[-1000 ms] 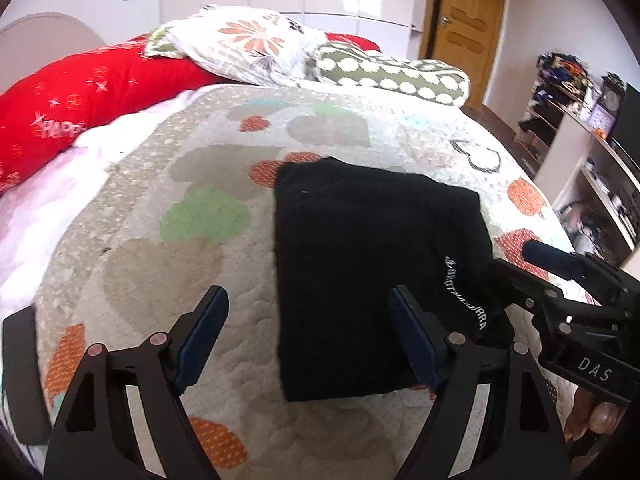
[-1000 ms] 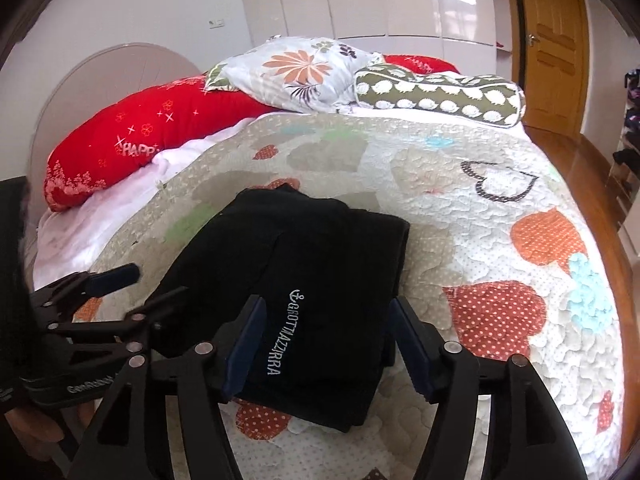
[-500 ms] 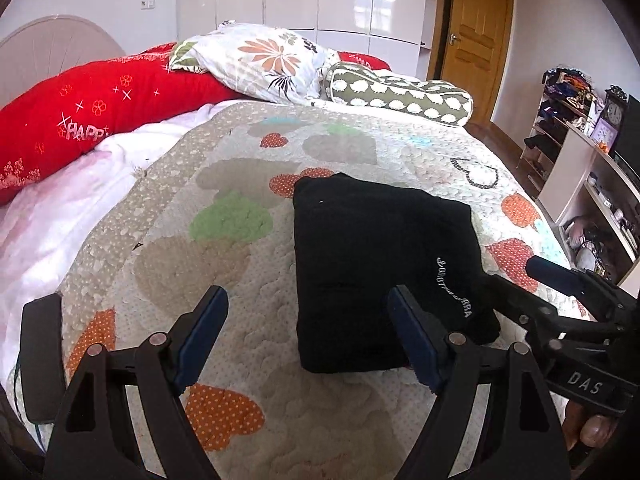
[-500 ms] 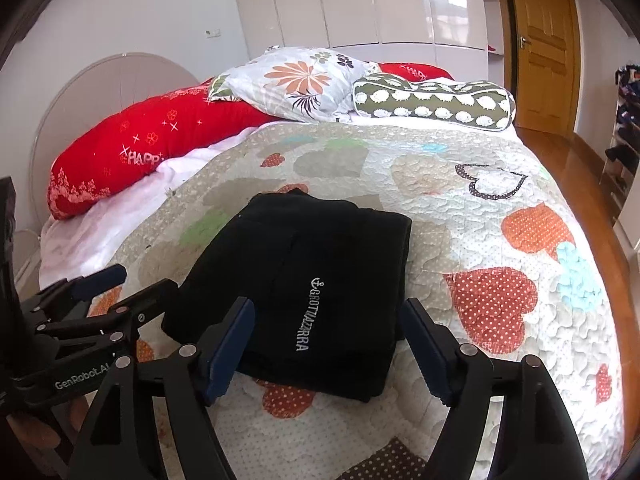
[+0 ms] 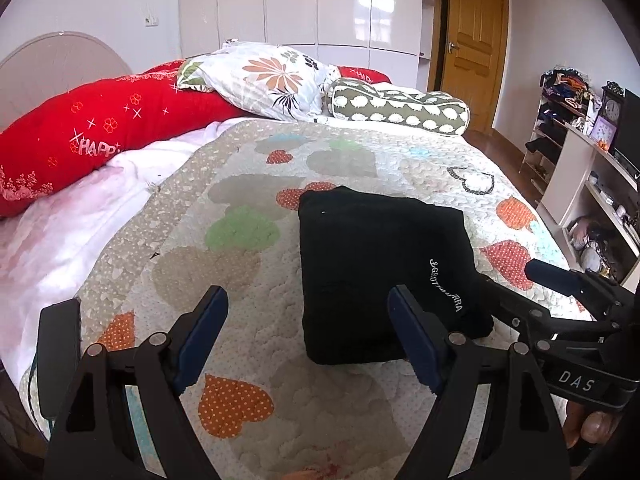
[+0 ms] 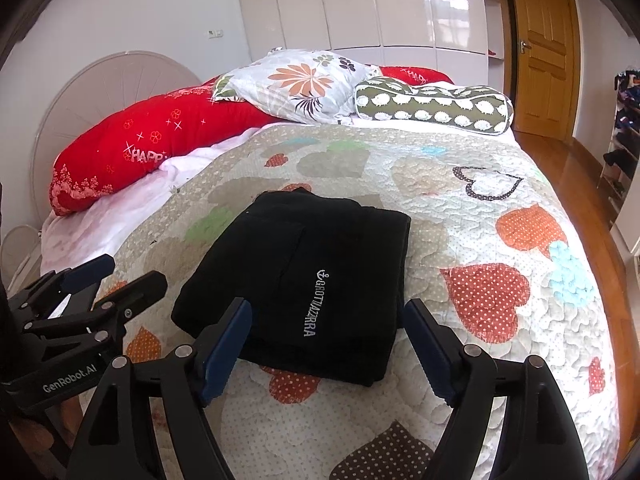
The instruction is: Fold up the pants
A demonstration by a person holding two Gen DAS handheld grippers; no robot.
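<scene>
Black pants (image 5: 380, 264) lie folded into a compact rectangle on the heart-patterned quilt (image 5: 240, 240), white lettering facing up. They also show in the right wrist view (image 6: 312, 280). My left gripper (image 5: 308, 328) is open and empty, held above the quilt just short of the pants' near edge. My right gripper (image 6: 328, 340) is open and empty, above the near edge of the pants. Each gripper shows at the side of the other's view: the right one (image 5: 560, 300), the left one (image 6: 100, 280).
A red bolster (image 5: 100, 136), a floral pillow (image 5: 268, 76) and a green patterned bolster (image 5: 400, 108) lie at the head of the bed. A wooden door (image 5: 472, 40) and shelves with clutter (image 5: 580, 140) stand to the right. The quilt (image 6: 500, 260) spreads around the pants.
Both grippers have drawn back and up from the pants. The folded pants stay still on the quilt.
</scene>
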